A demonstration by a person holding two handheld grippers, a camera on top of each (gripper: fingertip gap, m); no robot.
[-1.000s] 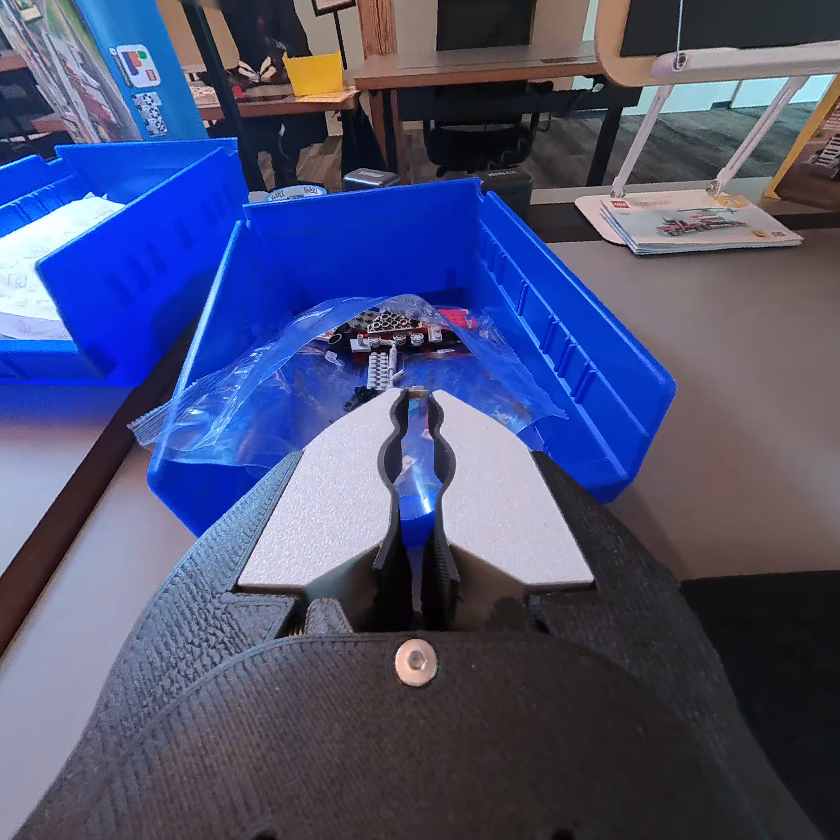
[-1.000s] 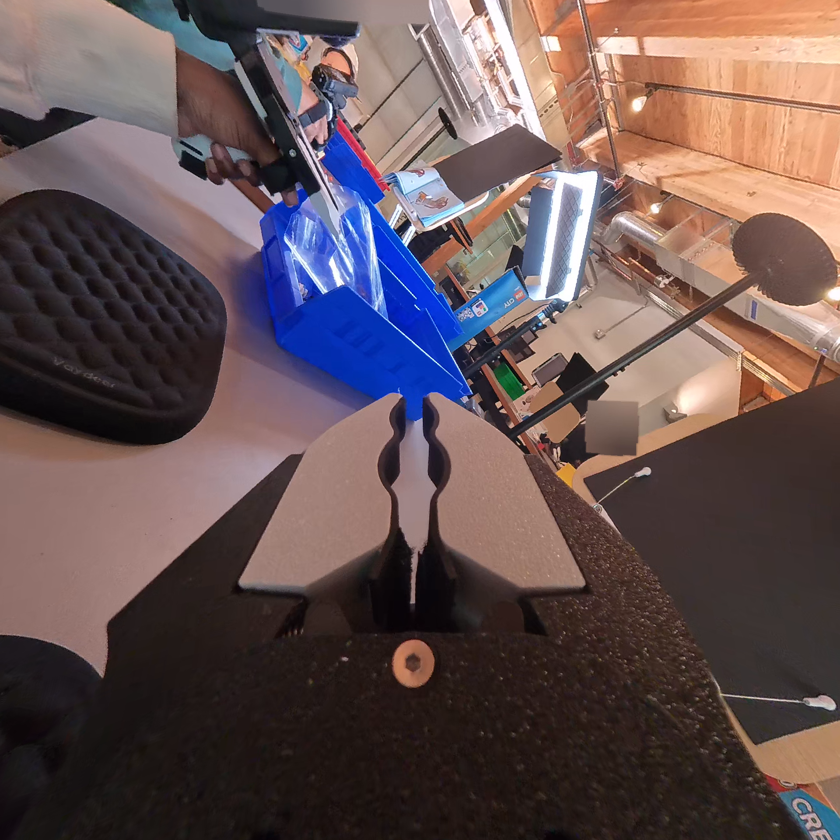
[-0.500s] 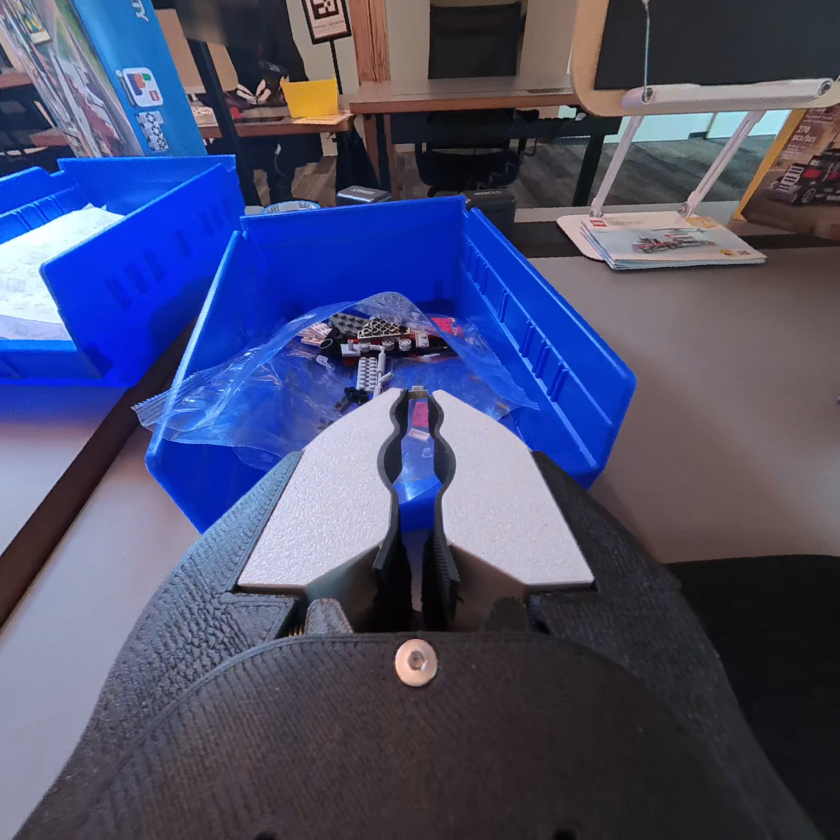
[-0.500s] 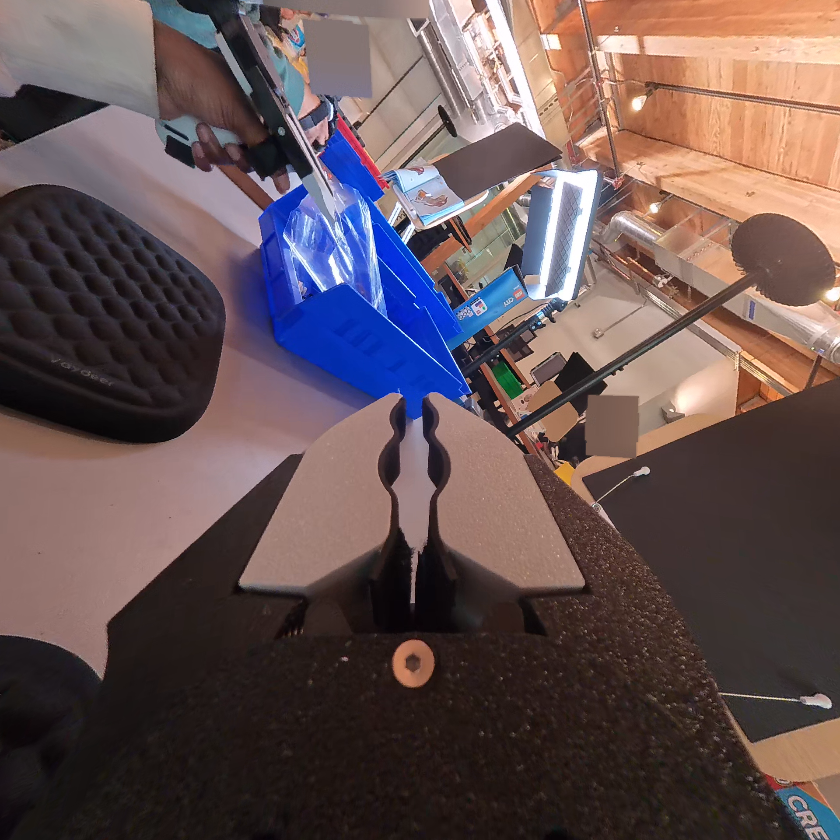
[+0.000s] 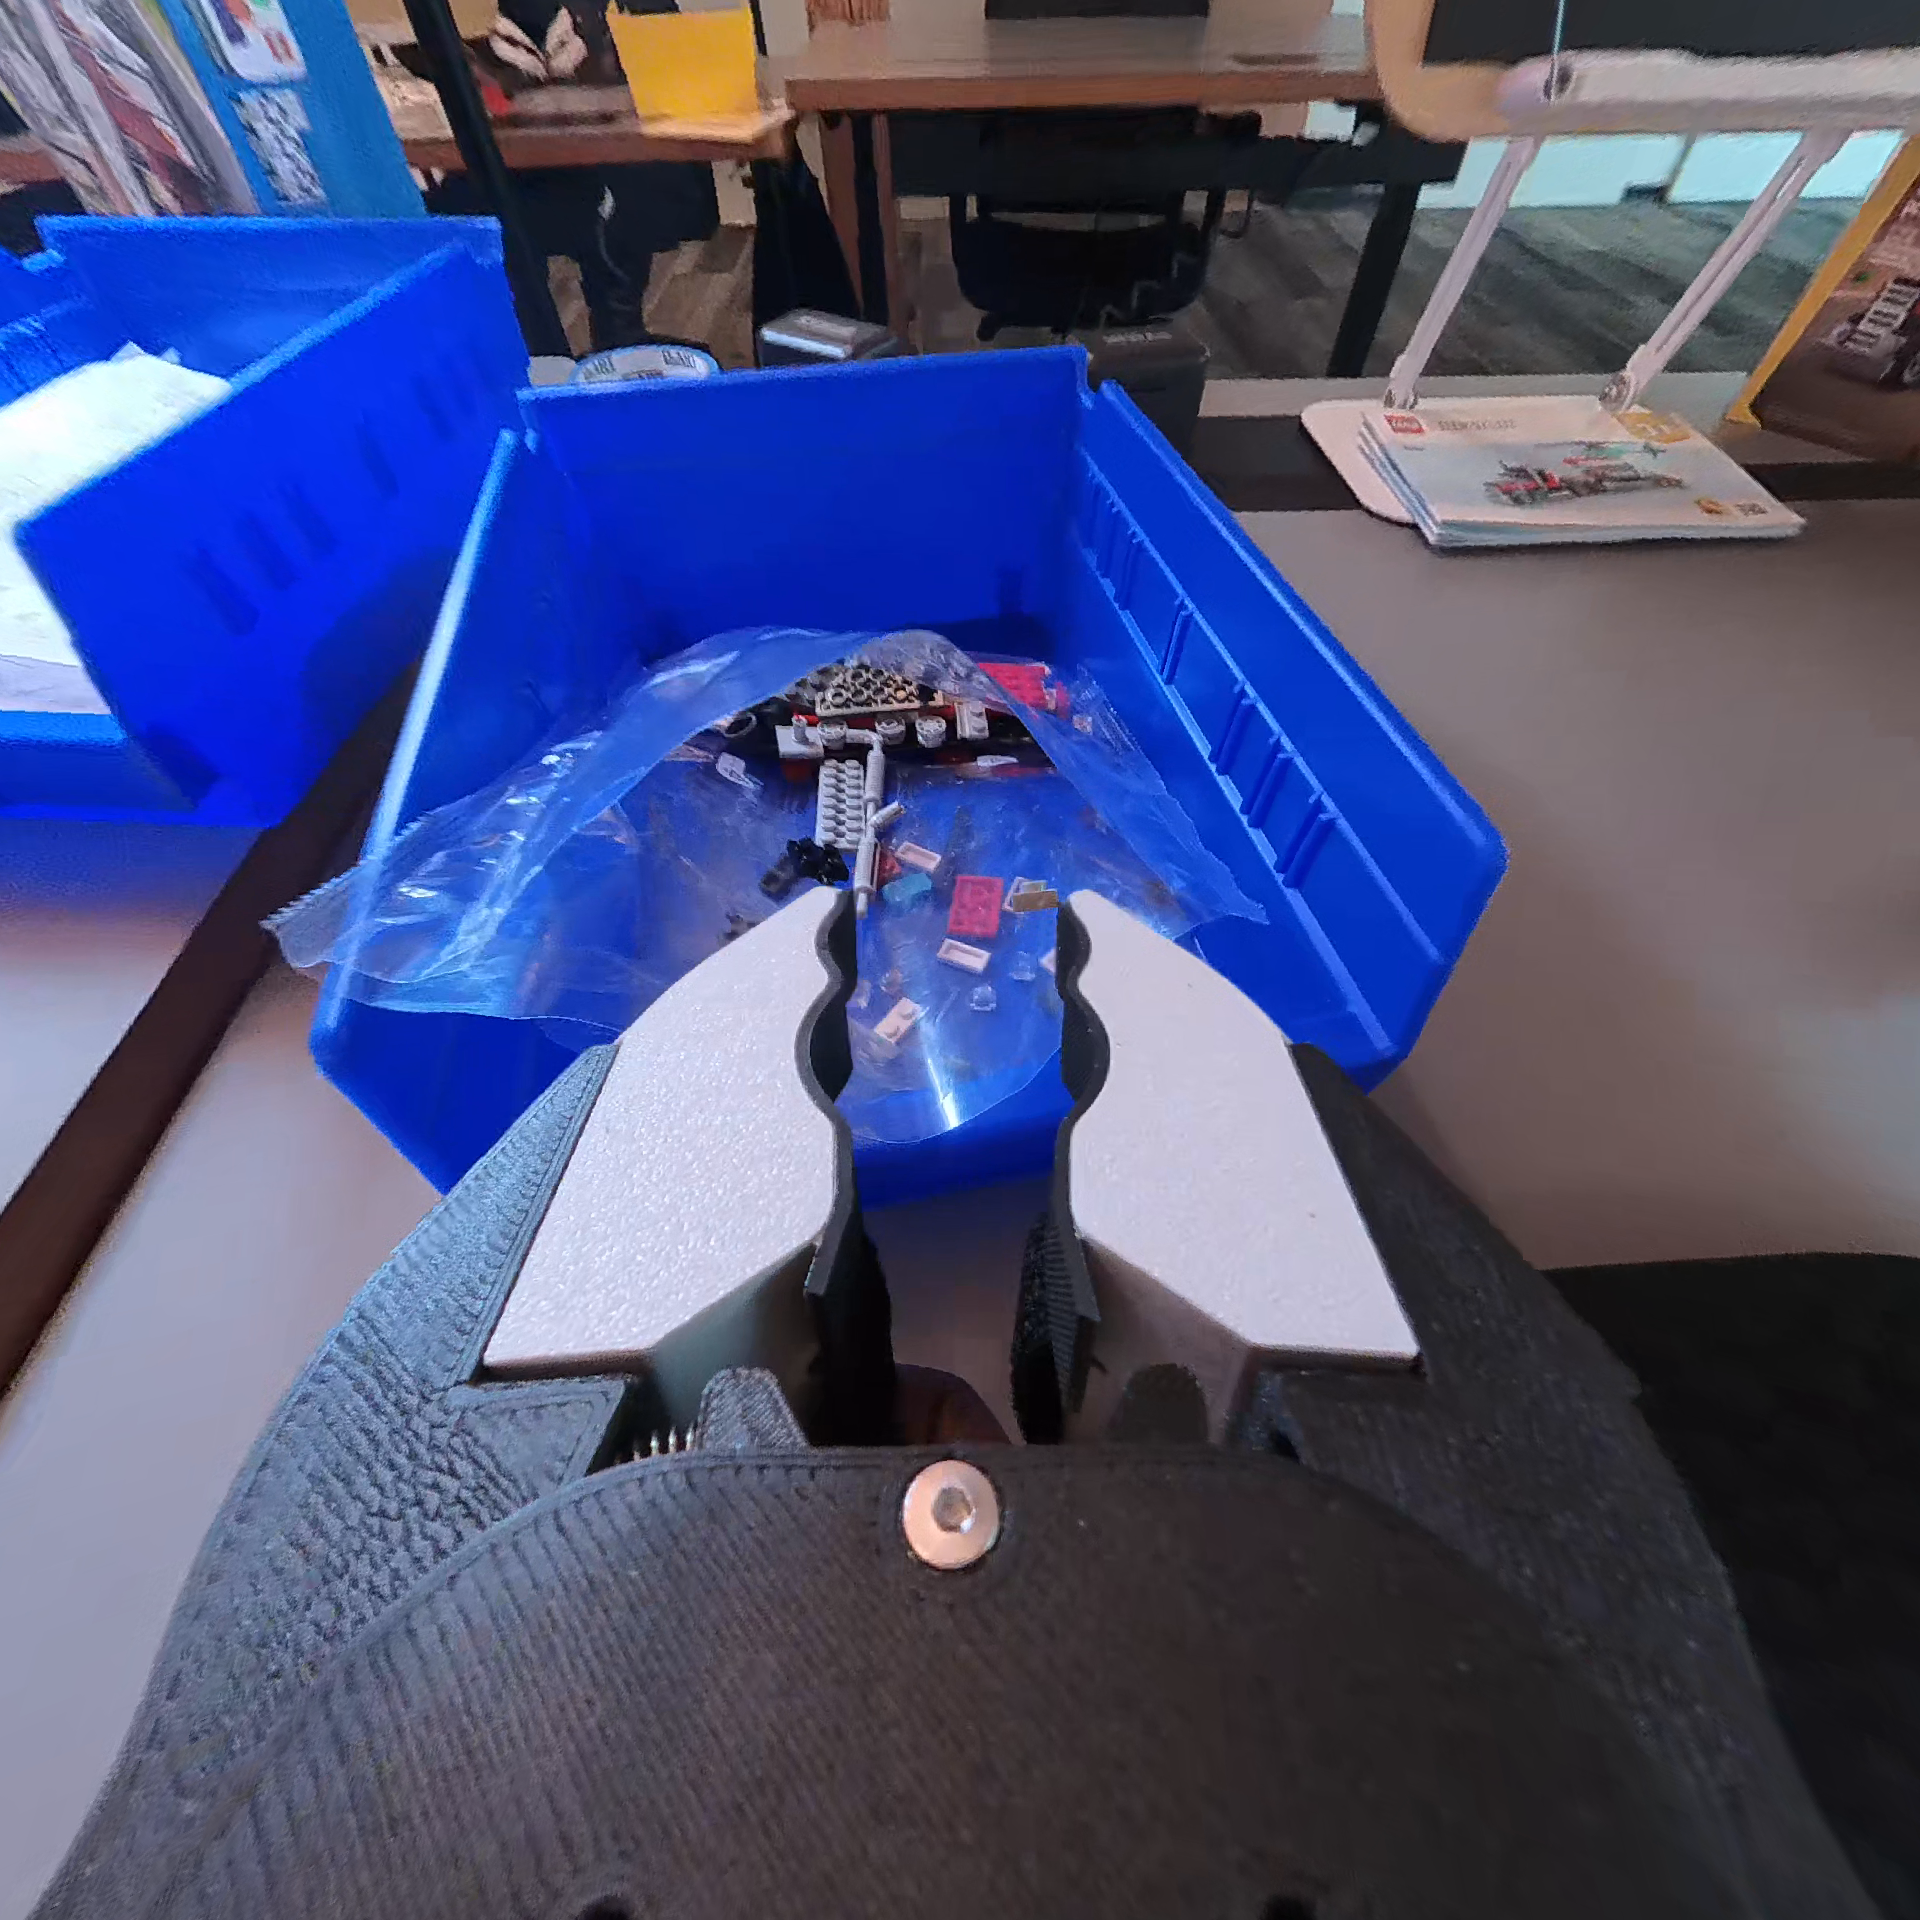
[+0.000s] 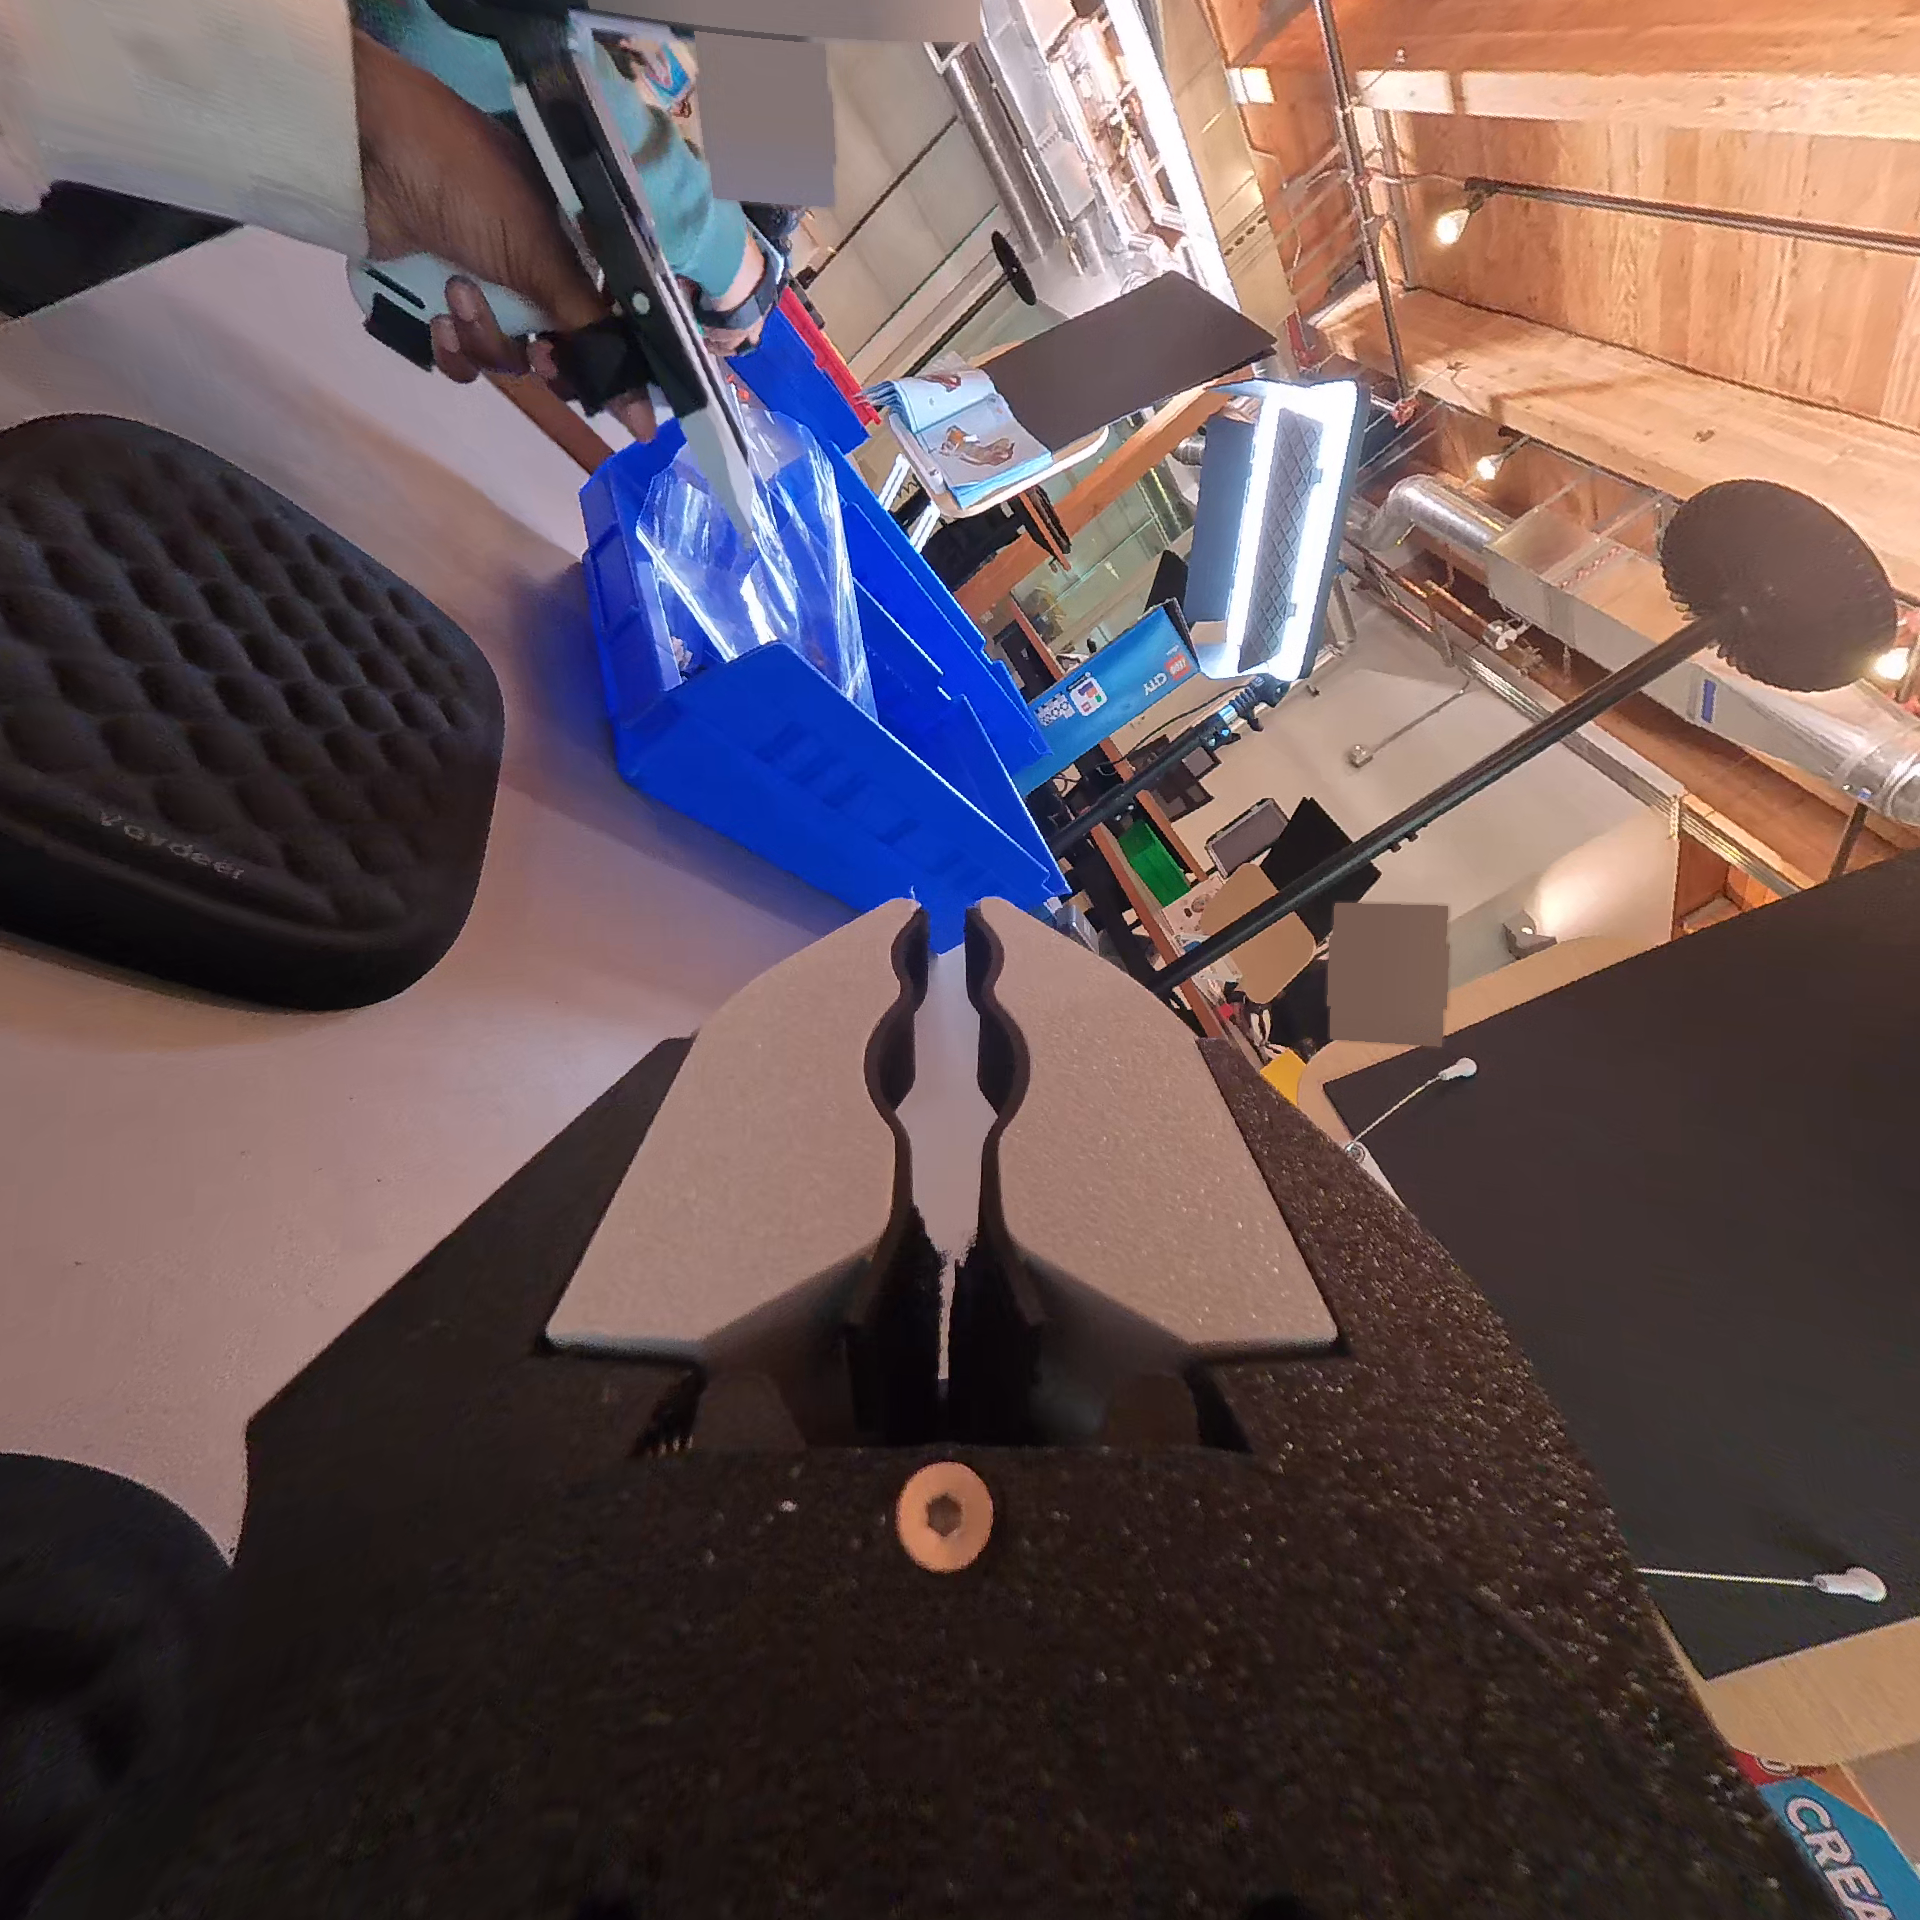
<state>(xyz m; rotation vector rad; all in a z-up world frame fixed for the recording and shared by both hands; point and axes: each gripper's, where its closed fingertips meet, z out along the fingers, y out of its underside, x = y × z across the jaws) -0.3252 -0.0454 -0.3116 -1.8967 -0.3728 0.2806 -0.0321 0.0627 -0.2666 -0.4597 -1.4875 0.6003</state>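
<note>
— Where's the clear plastic bag (image 5: 582, 873)?
— Inside the blue bin (image 5: 1299, 727), mouth facing us, lying along the bin.
— Our left gripper (image 5: 956, 925)?
— Spread over the bag's near edge, holding nothing.
— Our right gripper (image 6: 943, 914)?
— Nearly closed, empty, right of the bin.

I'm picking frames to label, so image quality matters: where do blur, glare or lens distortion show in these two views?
Left wrist view: sharp on the small bricks and the clear plastic bag, which carries light glare streaks; the far desks and the white lamp arm are smeared. Right wrist view: strongly tilted and wide-angle bent, the light panel blows out white, the hand is softly blurred.
</note>
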